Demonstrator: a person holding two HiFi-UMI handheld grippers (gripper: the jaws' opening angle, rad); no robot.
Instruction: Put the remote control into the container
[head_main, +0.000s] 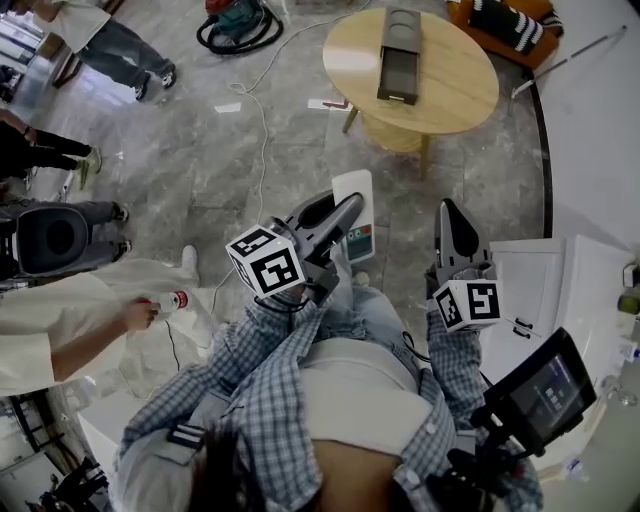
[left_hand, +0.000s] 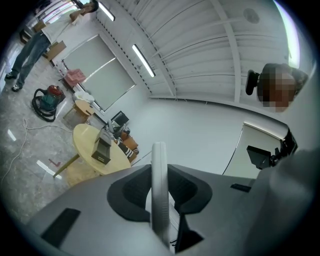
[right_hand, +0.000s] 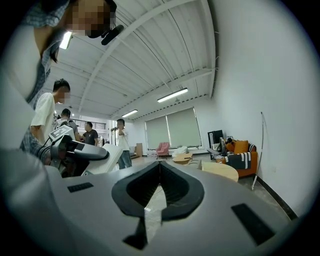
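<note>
Remote control, long axis toward table, clamped in left hand-held gripper; right hand-held gripper closed.

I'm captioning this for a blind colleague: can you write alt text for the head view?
Seen from above, a person in a plaid shirt holds a white remote in the left gripper; the right gripper is shut and empty. Ahead on the marble floor stands a round wooden table with a dark container on it.

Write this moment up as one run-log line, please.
left gripper: shut on remote control | right gripper: shut, empty | container: on round table ahead | status: remote control not yet in container
</note>
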